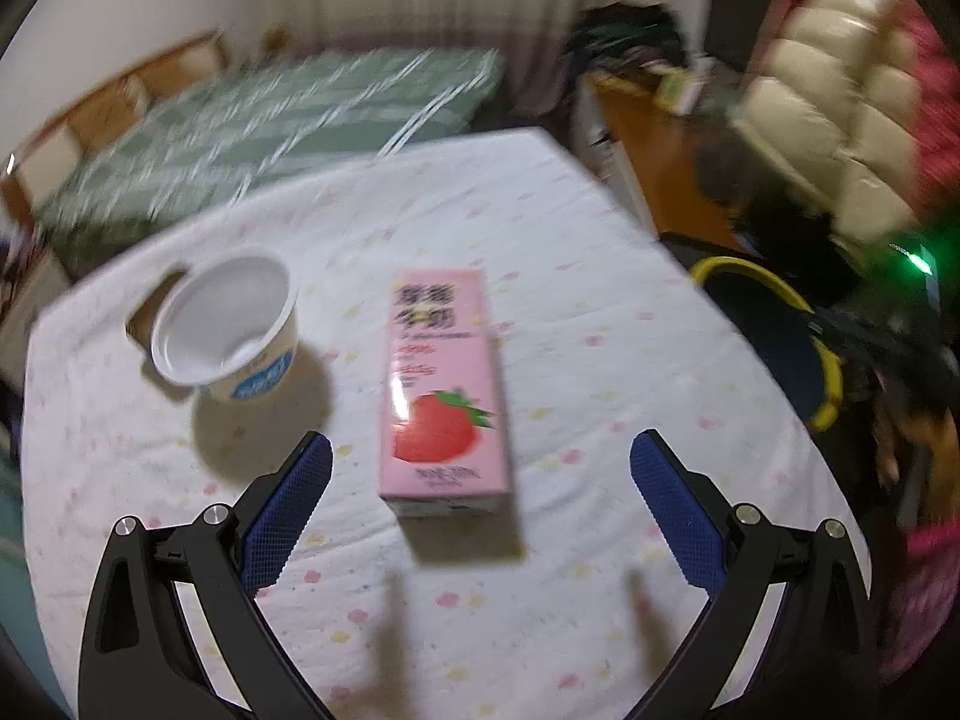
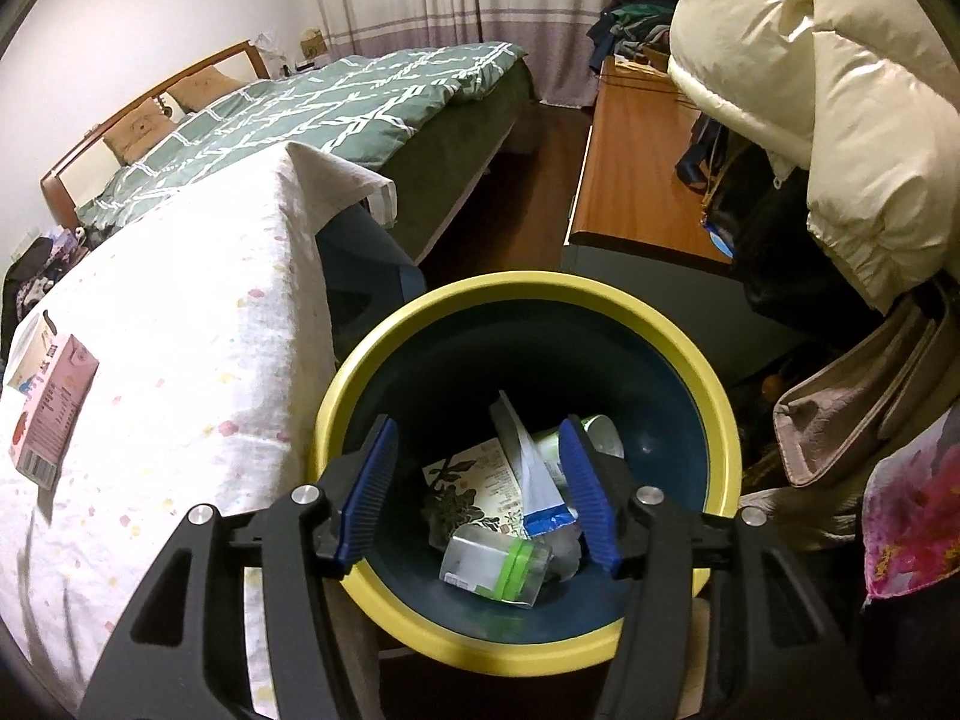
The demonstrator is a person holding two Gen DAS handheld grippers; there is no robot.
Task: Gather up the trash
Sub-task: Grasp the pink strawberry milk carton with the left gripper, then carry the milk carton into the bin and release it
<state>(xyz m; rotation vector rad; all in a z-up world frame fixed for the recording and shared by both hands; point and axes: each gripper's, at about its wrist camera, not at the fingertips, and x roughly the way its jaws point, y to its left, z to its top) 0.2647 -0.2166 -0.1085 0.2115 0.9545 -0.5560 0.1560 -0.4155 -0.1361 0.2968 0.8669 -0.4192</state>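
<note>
Facing left tool (image 1: 480,468) (jaws wide, nothing held): pink milk carton (image 1: 444,390) lies flat on worktop (image 1: 600,360), long axis approx. fwd, btwn pads; right tool (image 2: 477,480) half-open over bin (image 2: 522,288)

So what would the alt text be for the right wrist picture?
The right tool, jaws open and empty, hangs over a yellow-rimmed bin holding a tube, a clear jar and printed paper. A pink carton lies on the cloth-covered table beside it.

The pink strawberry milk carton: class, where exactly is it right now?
In the left wrist view the pink strawberry milk carton lies flat on the flowered tablecloth, just right of the white cup, ahead of the open left tongs.
</note>
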